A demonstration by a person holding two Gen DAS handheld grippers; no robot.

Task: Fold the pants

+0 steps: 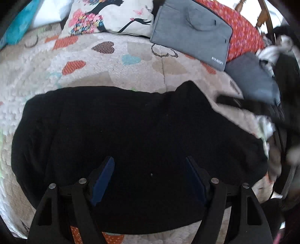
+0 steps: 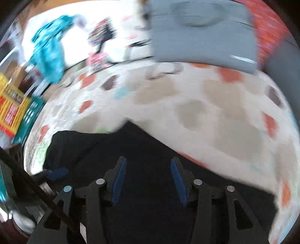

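Black pants [image 1: 131, 122] lie folded in a broad flat bundle on a white bedspread with coloured hearts [image 1: 112, 62]. My left gripper [image 1: 149, 158] hovers over the near part of the bundle, with its blue-padded jaws wide apart and nothing between them. In the blurred right wrist view, the same pants [image 2: 112, 148] fill the lower middle. My right gripper [image 2: 148, 158] stands open above them, and its pads grip no cloth. A dark blurred shape at the pants' right edge in the left wrist view is hard to make out.
A grey zip sleeve [image 1: 193, 32], a patterned pillow [image 1: 110, 16] and red floral fabric [image 1: 243, 32] lie at the far side. A folded grey garment [image 1: 251, 78] sits at the right. Teal cloth [image 2: 50, 48] and a yellow box [image 2: 11, 108] are at the left.
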